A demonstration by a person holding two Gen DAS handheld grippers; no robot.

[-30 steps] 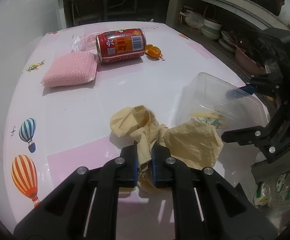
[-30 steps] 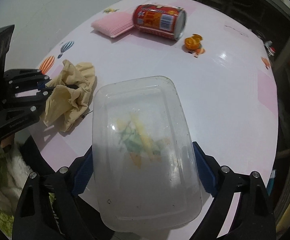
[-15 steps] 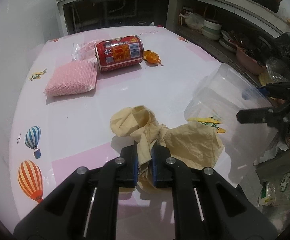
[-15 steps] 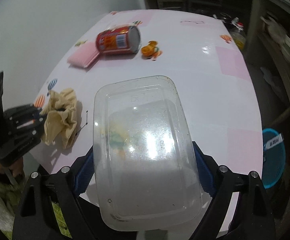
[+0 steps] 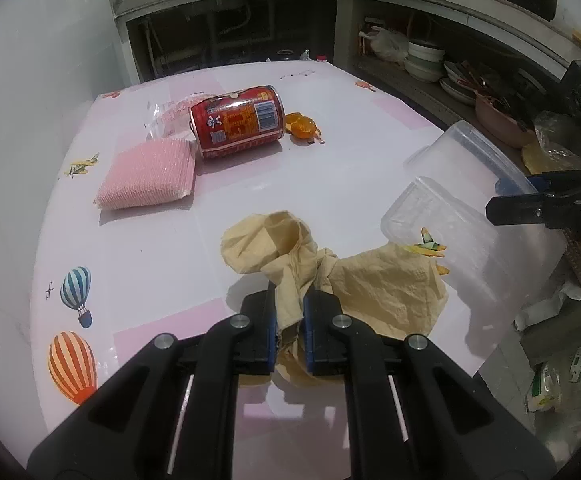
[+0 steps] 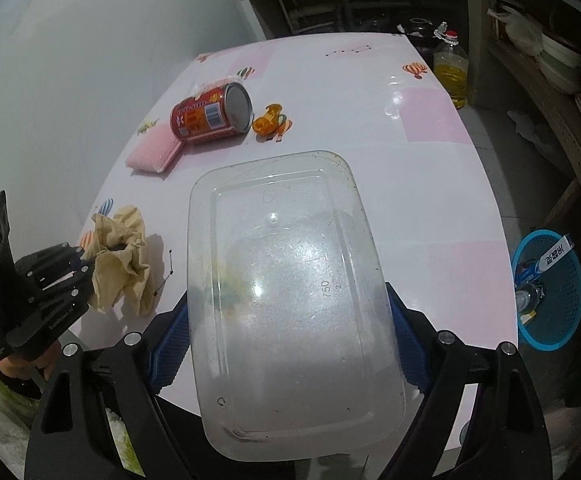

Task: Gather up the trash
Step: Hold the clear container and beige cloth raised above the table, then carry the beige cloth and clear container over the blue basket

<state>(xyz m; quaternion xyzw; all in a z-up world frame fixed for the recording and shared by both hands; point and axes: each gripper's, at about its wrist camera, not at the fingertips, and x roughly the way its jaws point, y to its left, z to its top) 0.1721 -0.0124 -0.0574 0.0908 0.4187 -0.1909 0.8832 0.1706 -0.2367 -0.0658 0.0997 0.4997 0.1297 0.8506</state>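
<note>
Near edge: left claw (image 5: 289, 322) clenched on the crumpled tan paper (image 5: 386, 280), right claw (image 6: 290, 320) clamped across the clear plastic container (image 6: 290, 288), held above the worktop (image 5: 330, 176). Neither looks binned yet; blue basket (image 6: 550, 292) on the floor at right. Far side untouched: pink sponge (image 5: 148, 174), red can (image 5: 238, 120), orange wrapper (image 5: 300, 124), clear film (image 5: 166, 114).

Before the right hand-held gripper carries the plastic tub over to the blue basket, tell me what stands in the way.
Nothing visible does. The plastic tub is clamped in the right hand-held gripper, and the blue basket sits on the floor past the table's right edge, with bare tabletop between.
</note>
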